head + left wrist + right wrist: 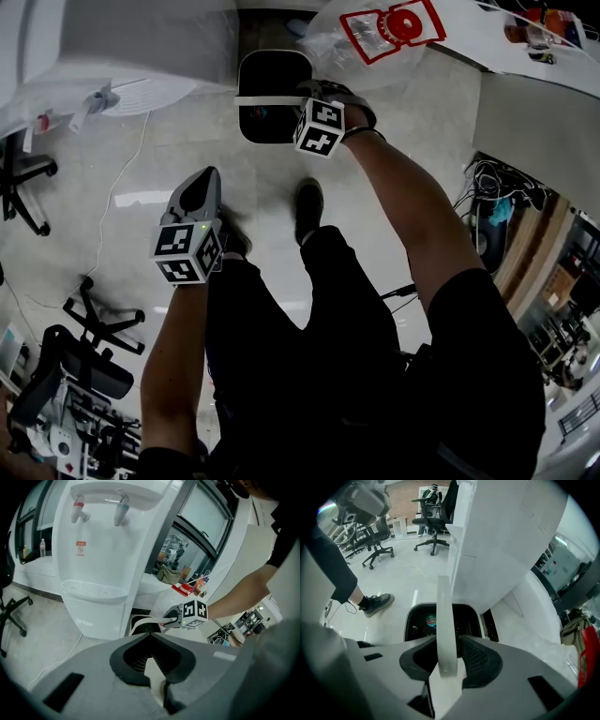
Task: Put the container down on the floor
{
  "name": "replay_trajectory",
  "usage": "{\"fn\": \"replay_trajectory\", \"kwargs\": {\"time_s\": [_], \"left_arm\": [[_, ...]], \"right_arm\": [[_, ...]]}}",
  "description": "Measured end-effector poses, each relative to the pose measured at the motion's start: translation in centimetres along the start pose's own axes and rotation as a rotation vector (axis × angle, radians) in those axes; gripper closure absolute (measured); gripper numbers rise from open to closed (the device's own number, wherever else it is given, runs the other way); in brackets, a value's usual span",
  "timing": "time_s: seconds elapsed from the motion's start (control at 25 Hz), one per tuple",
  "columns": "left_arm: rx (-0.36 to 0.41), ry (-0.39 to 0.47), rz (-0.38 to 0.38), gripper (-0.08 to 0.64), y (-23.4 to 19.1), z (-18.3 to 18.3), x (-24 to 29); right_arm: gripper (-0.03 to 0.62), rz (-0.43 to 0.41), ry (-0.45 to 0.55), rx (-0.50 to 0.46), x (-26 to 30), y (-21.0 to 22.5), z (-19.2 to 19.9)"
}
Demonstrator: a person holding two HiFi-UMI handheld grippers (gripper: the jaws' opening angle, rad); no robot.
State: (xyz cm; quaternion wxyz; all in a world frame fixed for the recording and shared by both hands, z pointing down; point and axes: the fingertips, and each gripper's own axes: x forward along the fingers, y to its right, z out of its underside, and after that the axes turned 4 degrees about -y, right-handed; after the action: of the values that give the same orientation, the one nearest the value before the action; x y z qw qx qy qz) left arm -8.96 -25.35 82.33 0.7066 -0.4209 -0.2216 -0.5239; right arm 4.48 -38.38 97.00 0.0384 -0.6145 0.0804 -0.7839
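Right gripper (451, 656) spread astride white handle (444, 616); black container (408, 620) below, colourful wrapper (431, 620) inside.

The person wears a black short-sleeved top (473, 356), black trousers (281, 347) and black lace-up shoes (308, 208). The left hand-held gripper (201, 184) and the right hand-held gripper (302, 94) have matt grey moulded shells with dark ribbed pads (476, 658). Each carries a white cube (187, 251) printed with black square markers.
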Motion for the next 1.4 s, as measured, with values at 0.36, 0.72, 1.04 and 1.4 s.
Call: {"fn": "replay_trajectory", "kwargs": {"time_s": [0.36,0.72,1.04,1.4], "left_arm": [[-0.002,-0.031,0.003,0.552,1.2,1.1,-1.5],[0.000,-0.033,0.013,0.552,2.2,0.7,-3.1],[0.012,0.005,0.052,0.552,4.1,-1.4,-6.4],[0.077,0.059,0.116,0.552,9.1,-6.4,-13.5]], "right_arm": [[0.485,0.059,-0.004,0.043,-2.4,1.0,1.0],[0.483,0.044,-0.014,0.115,-5.2,0.9,1.3],[0.482,0.108,0.073,0.383,-12.9,1.7,0.6],[0.488,0.166,0.201,0.621,-24.7,1.2,-1.4]]}}
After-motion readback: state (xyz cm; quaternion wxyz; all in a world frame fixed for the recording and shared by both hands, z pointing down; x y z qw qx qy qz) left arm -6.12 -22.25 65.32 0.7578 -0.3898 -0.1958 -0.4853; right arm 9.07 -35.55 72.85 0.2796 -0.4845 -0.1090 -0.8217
